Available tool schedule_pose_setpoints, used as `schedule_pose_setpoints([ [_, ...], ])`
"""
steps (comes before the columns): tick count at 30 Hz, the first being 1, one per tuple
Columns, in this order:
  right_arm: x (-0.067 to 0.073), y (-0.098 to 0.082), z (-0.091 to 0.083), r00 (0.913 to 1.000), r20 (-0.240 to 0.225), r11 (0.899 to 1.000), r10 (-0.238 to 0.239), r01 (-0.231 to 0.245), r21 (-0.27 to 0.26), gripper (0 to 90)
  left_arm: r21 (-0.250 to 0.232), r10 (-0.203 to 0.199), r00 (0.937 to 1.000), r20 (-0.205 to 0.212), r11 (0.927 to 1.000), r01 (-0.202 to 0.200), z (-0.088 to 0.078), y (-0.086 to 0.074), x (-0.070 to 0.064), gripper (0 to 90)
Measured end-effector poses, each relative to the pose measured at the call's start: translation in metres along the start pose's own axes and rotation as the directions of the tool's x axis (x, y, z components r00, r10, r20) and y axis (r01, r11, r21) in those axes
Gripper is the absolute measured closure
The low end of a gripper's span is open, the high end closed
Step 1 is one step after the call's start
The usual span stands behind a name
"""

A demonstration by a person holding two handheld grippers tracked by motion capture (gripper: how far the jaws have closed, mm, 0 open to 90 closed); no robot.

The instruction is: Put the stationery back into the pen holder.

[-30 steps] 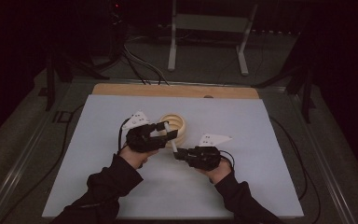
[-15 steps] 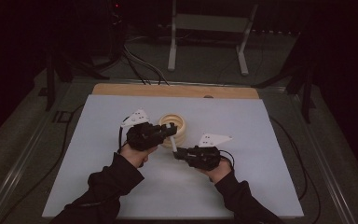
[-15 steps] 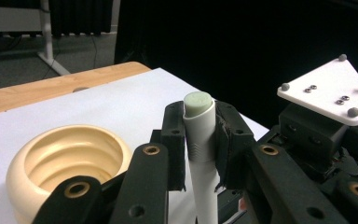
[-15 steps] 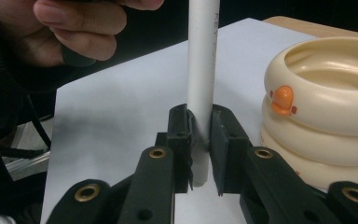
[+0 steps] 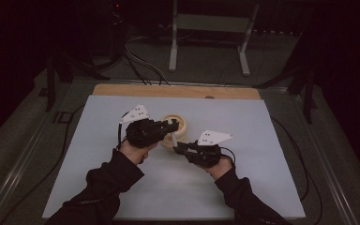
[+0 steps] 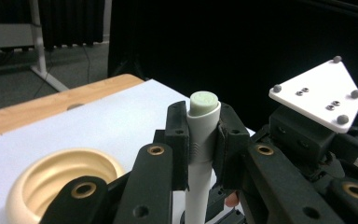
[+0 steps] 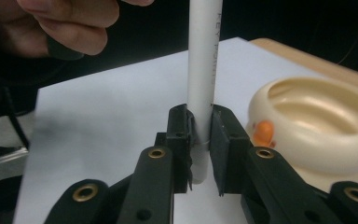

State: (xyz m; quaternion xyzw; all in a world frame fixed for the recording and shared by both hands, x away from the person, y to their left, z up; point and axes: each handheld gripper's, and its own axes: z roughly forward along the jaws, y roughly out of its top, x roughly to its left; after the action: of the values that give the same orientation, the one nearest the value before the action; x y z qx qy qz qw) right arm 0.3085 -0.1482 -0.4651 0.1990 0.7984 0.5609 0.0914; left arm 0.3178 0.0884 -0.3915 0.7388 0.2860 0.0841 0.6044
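Two hand-held tongs meet over a pale tabletop, each clamped on one end of the same white pen. In the high view, the left tongs reach in from the left and the right tongs from the right, their tips close together just in front of a cream bowl that stands on the tabletop; the pen stands roughly upright between them. Left gripper view: the left tongs have just been closing and now grip the pen at its upper part, just below a pale green end cap that projects above the jaws; the pen's barrel runs down between the jaws, the bowl lies at lower left, and the right tongs' white three-cornered plate shows at right. Right gripper view: the right tongs are clenched on the lower end of the pen, whose barrel rises straight up out of the frame and bears faint grey lettering; the person's left hand is at upper left, and the bowl, carrying a small orange beak-like mark on its wall, stands to the right of the jaws on the tabletop.
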Motion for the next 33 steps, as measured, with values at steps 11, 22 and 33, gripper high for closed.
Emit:
schedule_pose_setpoints([
  [11, 0.002, 0.009, -0.004, 0.9953, 0.051, 0.997, -0.082, 0.082, -0.009, 41.9, -0.024, 0.032, 0.9995, -0.001, 0.9992, -0.032, -0.003, 0.023, 0.001, 79.6],
  [22, 0.000, 0.006, -0.025, 0.9915, 0.014, 0.992, -0.129, 0.129, -0.001, 13.5, -0.043, 0.054, 0.9980, -0.032, 0.9975, -0.056, -0.007, 0.040, 0.010, 79.6],
  [33, -0.006, -0.006, -0.054, 0.9902, 0.101, 0.994, -0.097, 0.101, -0.044, 0.0, -0.066, 0.086, 0.9918, -0.094, 0.9936, -0.092, -0.007, 0.048, 0.026, 79.5],
])
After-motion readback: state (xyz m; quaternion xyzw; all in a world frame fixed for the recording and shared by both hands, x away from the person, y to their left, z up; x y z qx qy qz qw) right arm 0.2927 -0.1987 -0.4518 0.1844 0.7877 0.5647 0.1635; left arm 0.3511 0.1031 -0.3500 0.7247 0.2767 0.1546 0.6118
